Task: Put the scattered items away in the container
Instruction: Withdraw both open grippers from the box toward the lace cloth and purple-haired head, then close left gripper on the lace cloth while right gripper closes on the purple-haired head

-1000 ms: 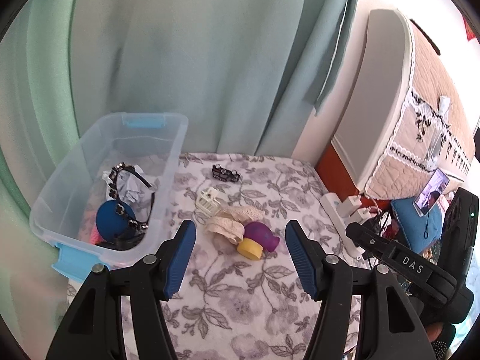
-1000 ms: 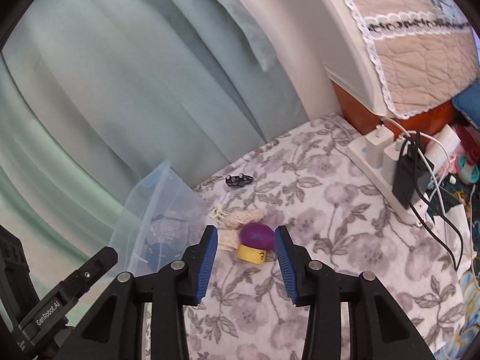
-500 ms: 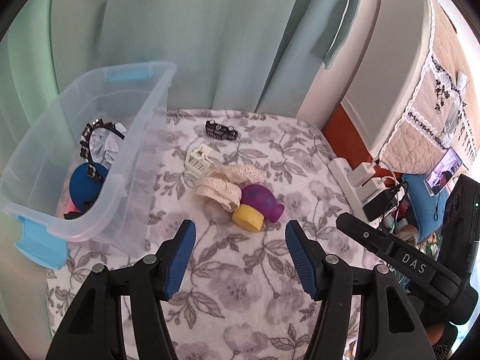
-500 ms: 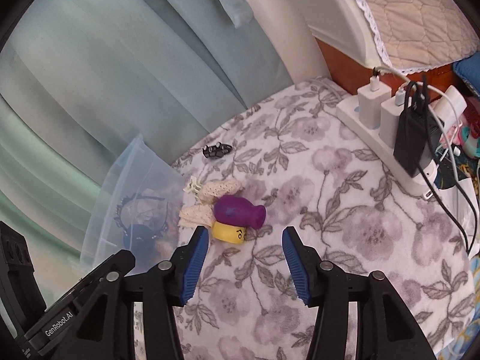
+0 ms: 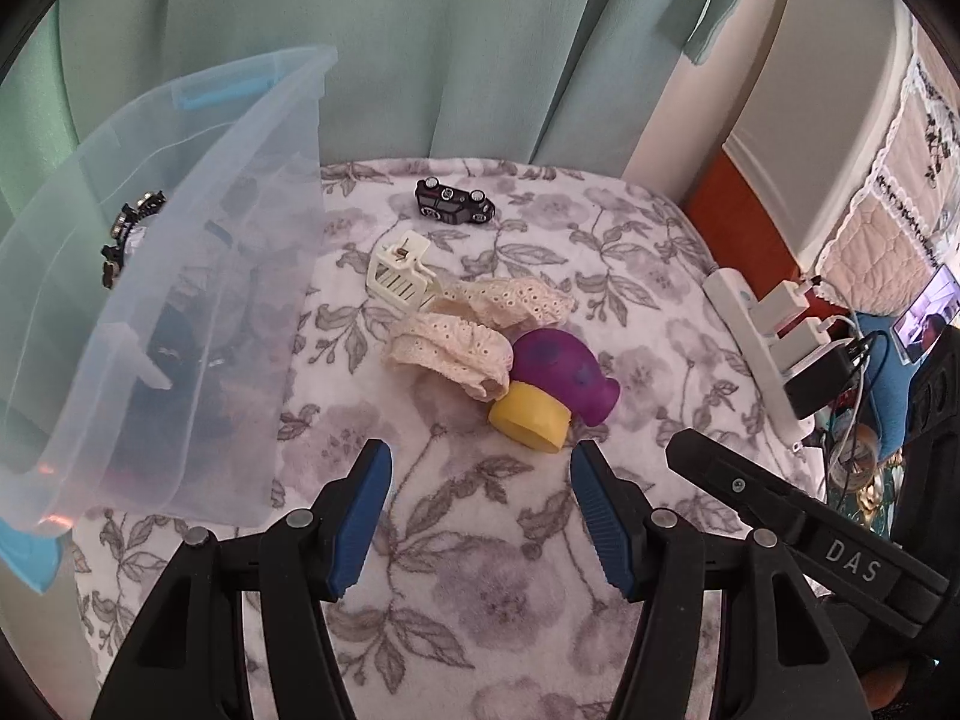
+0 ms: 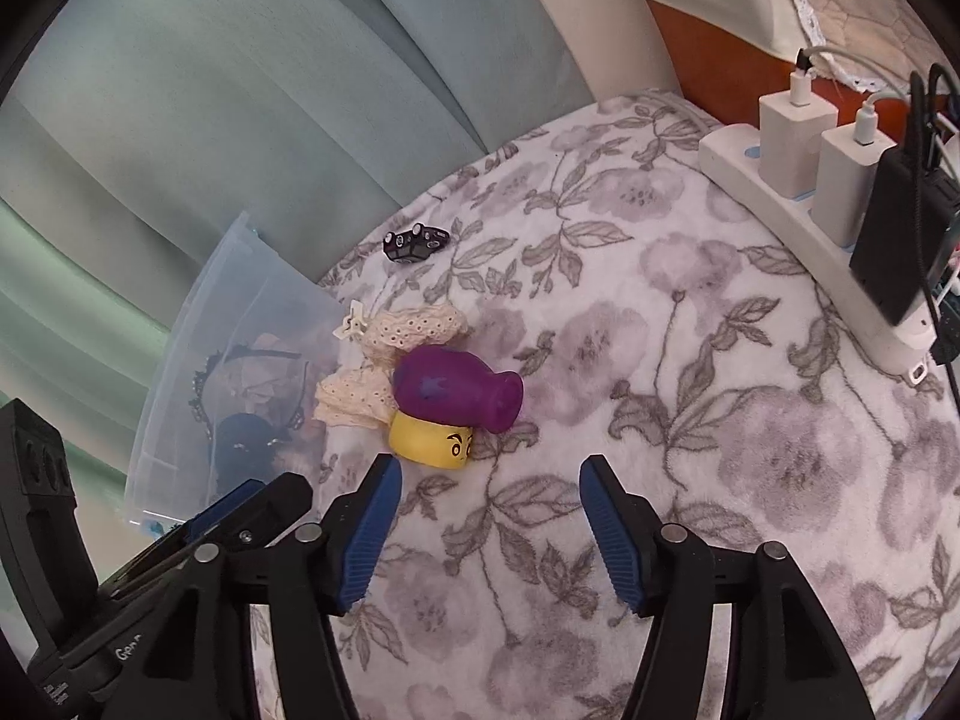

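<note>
Right wrist view: the right tool (image 6: pixel 489 483) – empty, jaws opening – lines up below the purple-and-yellow toy (image 6: pixel 447 411) at centre; the left tool (image 5: pixel 480 474) hangs released, the container (image 5: pixel 180 276) waiting at left

Soft daylight, sharp centre.
You get even light, faint shadows, fisheye bending and dark corners at the edges.
</note>
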Available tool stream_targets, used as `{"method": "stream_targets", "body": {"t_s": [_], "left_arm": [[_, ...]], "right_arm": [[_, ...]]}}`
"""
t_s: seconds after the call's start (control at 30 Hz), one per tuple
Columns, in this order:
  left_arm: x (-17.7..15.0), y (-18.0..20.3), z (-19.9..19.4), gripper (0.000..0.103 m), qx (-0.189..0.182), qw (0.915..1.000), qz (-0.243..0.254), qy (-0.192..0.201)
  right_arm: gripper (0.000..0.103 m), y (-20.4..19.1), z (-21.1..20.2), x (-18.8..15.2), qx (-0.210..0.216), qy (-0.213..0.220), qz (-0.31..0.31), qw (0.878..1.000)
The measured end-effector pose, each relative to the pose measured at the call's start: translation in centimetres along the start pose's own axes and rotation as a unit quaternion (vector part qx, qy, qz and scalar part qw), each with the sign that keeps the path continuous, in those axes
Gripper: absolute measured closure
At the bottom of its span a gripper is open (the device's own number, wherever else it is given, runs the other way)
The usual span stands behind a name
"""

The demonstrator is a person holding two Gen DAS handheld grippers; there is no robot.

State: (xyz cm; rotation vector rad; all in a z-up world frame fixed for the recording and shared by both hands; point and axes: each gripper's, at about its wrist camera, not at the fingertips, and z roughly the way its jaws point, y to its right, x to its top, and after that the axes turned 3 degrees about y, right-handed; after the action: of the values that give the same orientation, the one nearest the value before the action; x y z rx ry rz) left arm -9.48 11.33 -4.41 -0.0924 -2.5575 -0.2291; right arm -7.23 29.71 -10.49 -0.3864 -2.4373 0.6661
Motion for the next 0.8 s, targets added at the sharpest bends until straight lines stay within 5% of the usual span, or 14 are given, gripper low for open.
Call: {"method": "stream_targets", "body": {"t_s": [0.23,0.8], "left_arm": [[0.6,-1.4,2.5,0.040,-0.006,0.9996,-0.026,-0.006],[2.4,-2.4,5.9,0.043,0.012,0.9978,-0.051,0.041]], "right_arm": [[0.027,0.2,2.2,0.3,0.006,-0.011,0.012,1.000],[0.027,0.2,6.8,2.0,0.040,-0.020,0.068,0.997]]}}
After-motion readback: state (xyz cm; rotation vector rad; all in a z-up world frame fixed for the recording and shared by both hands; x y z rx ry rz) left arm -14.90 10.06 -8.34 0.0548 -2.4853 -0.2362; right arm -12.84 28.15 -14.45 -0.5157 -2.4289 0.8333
